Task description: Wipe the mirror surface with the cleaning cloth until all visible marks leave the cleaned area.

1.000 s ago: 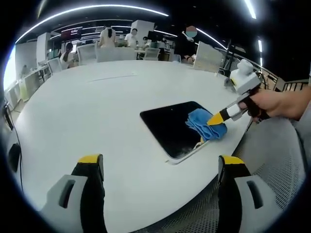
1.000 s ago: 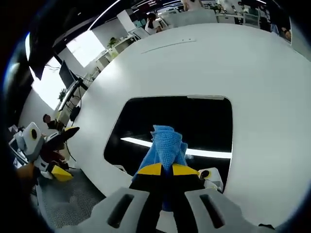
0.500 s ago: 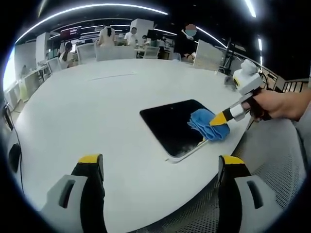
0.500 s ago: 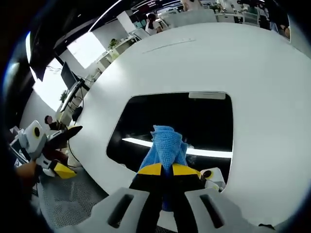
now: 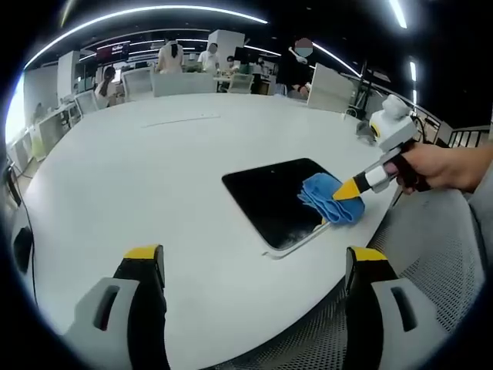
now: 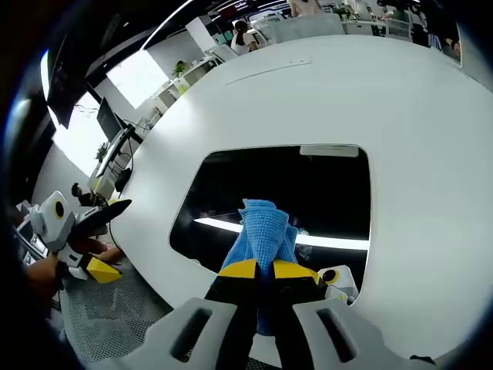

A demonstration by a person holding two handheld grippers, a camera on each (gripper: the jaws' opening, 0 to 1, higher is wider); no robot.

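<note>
We are mid-wipe. The mirror (image 6: 281, 200) lies flat on the white table (image 5: 139, 177), close to the table's near edge. The blue cleaning cloth (image 6: 264, 233) sits bunched on the mirror's near portion, pressed to the glass.

To do this stroke well, we judge it best to keep the cloth flat on the mirror, sweep in overlapping passes toward the mirror's far edge, and stay inside the frame so the cloth does not snag the rim. Faint smears seem to linger by the mirror's near corner in the left gripper view; that patch likely needs another pass.

Right gripper (image 6: 260, 270): jaws clenched tight on the cloth. From the left gripper view we see it (image 5: 344, 190) angled down onto the mirror.

Left gripper (image 5: 254, 258): jaws spread wide, holding nothing, hovering off the table's edge, well apart from the mirror.
</note>
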